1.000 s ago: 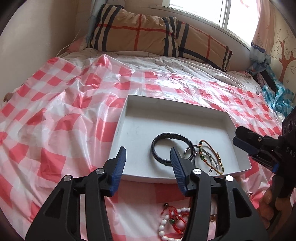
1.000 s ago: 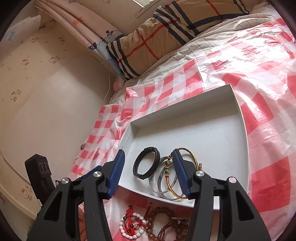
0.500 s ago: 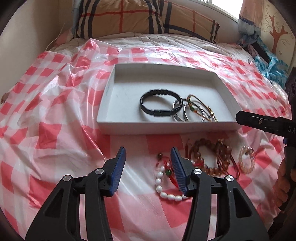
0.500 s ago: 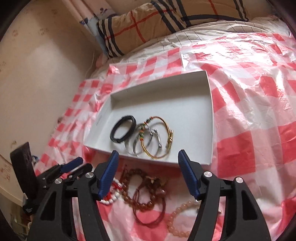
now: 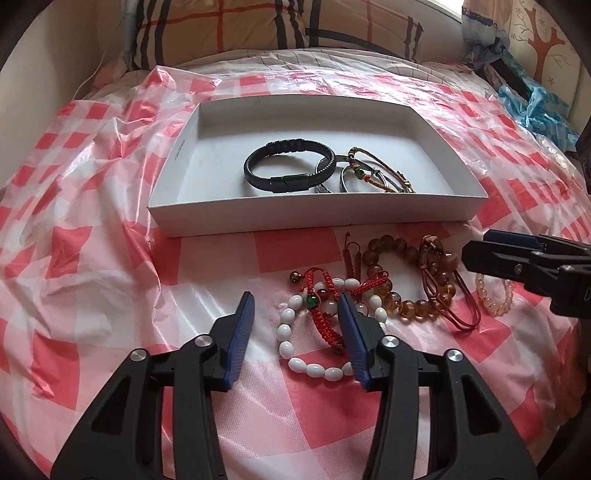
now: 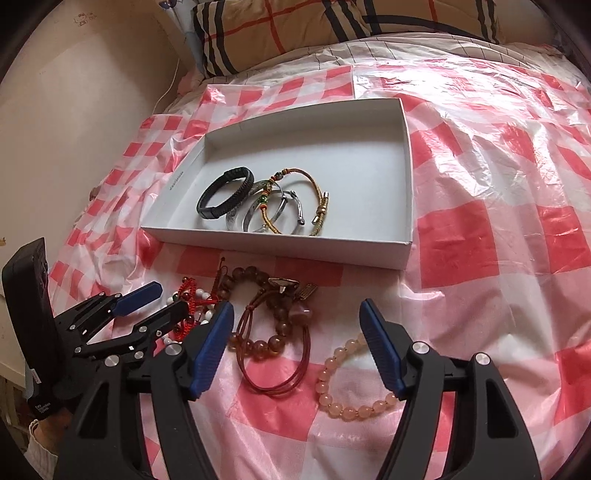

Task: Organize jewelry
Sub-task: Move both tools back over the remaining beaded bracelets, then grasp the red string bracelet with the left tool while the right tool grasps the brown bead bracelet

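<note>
Grippers both down from the white tray (image 5: 461, 192) to the loose beads at its six o'clock, left gripper (image 5: 295, 314) narrowing, nothing pinched, over the white bead bracelet (image 5: 314, 369), right gripper (image 6: 295, 325) spreading, empty, above the pink bracelet (image 6: 343, 398), next pickups look imminent

A bed (image 5: 110, 332) covered by a red-and-white checked plastic sheet (image 6: 498, 184) stands against a cream wall (image 6: 74, 110), with a plaid pillow (image 5: 258, 29) at its head and daylight across it.
</note>
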`<state>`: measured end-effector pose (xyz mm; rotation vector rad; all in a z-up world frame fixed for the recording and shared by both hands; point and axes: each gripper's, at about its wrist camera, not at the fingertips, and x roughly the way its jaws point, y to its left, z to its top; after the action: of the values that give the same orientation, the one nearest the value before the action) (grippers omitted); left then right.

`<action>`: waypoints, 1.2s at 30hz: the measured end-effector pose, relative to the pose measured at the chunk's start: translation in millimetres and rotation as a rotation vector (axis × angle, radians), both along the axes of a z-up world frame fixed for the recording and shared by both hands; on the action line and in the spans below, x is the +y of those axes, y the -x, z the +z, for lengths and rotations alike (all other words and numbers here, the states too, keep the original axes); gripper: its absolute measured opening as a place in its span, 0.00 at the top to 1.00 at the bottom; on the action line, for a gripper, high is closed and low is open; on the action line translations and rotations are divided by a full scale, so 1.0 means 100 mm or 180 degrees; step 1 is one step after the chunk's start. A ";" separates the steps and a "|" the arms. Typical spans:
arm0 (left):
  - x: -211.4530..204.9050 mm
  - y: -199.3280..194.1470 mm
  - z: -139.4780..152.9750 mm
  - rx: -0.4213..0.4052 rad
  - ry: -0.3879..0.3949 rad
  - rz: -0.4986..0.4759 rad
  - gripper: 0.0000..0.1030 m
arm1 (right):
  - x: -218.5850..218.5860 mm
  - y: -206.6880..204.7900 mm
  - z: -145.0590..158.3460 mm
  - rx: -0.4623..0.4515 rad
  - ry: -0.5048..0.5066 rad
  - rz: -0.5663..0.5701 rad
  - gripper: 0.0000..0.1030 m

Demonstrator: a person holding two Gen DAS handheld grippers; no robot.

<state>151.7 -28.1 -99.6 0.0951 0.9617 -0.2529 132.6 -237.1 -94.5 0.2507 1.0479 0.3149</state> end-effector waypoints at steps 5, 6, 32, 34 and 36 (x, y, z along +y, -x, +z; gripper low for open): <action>-0.05 0.00 0.01 -0.0022 -0.0020 -0.0112 0.92 | 0.13 -0.07 -0.15 0.0184 0.0055 0.0102 0.32; -0.04 0.00 0.03 -0.0023 0.0021 -0.0116 0.93 | 0.14 -0.08 -0.17 0.0211 0.0065 0.0103 0.32; 0.45 -0.18 0.21 0.0068 0.0800 0.0205 0.93 | 0.12 -0.13 -0.24 0.0213 0.0059 0.0159 0.32; 0.43 -0.18 0.20 0.0070 0.0783 0.0194 0.93 | 0.15 -0.13 -0.24 0.0214 0.0102 0.0196 0.35; 0.43 -0.18 0.20 0.0069 0.0775 0.0186 0.93 | 0.12 -0.13 -0.24 0.0260 0.0007 0.0233 0.75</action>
<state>169.7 14.7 -79.6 -0.1588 0.9470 -0.3156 145.2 -224.6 -118.5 0.2251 1.1397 0.3721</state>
